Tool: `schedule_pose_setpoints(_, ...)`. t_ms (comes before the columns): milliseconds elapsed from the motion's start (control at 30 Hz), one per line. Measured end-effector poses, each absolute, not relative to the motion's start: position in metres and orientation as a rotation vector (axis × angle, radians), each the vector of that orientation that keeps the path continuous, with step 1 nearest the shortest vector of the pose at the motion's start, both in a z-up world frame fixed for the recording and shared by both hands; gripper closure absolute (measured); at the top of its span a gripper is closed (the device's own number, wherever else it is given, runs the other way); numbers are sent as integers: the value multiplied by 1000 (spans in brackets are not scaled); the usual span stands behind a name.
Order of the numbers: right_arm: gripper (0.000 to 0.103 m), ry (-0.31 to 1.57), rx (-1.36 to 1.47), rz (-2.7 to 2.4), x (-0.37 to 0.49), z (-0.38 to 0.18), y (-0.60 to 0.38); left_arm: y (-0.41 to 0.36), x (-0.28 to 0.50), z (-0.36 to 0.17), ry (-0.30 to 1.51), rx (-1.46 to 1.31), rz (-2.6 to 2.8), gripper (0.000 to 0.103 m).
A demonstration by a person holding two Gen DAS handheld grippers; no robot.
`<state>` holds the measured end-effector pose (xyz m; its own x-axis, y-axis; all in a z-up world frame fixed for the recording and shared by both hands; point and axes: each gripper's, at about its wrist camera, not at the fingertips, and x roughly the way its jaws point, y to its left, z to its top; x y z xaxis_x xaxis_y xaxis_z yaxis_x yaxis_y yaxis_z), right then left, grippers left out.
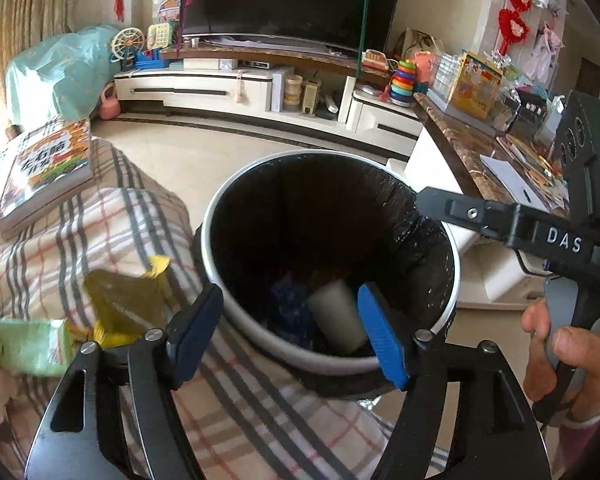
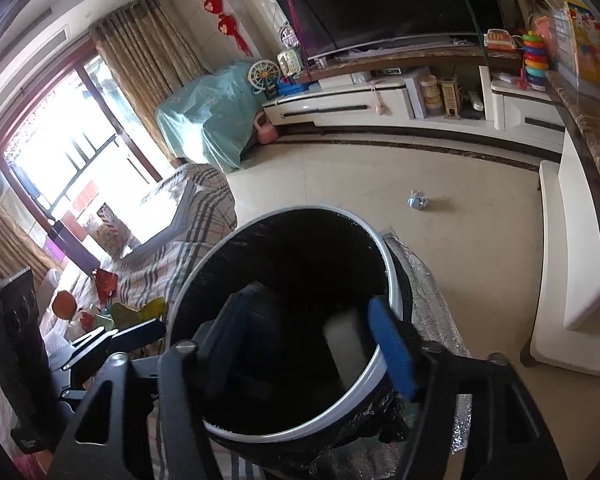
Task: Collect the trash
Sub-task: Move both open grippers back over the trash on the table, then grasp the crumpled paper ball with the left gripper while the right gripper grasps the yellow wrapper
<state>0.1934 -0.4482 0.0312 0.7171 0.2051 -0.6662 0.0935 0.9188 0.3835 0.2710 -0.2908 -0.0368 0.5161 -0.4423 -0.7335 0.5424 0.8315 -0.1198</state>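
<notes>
Both grippers, left and right, fingers spread and empty over bin; remaining yellow wrapper on plaid sofa cover, probably light, crinkly, slippery: pinch at an edge.

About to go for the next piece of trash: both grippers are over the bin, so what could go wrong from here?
1. The right gripper hangs inside the bin's rim; pulling away could snag the black liner.
2. Both grippers crowd the bin; they may collide.
3. The yellow wrapper sits at the plaid cover's edge; a nudge could drop it.
</notes>
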Motion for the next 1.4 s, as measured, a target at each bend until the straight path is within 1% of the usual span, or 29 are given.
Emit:
schedule_pose_setpoints(33,34,770,414,63,193,32,-448,-288,269,-36,839,122,-592,29)
schedule_pose_setpoints(100,29,752,425,63,186,36,-446,-279,262,-35,831,104,-588,29)
schedule_pose_setpoints(200,23,729,425,60,177,40,-441,-265,250,-35,816,83,-574,27)
schedule_pose_setpoints(467,18,696,414,92,152,41,-407,-227,219,-36,800,39,-520,27)
schedule_pose_setpoints(933,17,718,361,206,137,30,-335,-138,192,-49,817,-81,-388,26)
schedule_pose_setpoints(1400,16,746,273,276,149,20,-274,-53,179,-65,839,-197,-217,26)
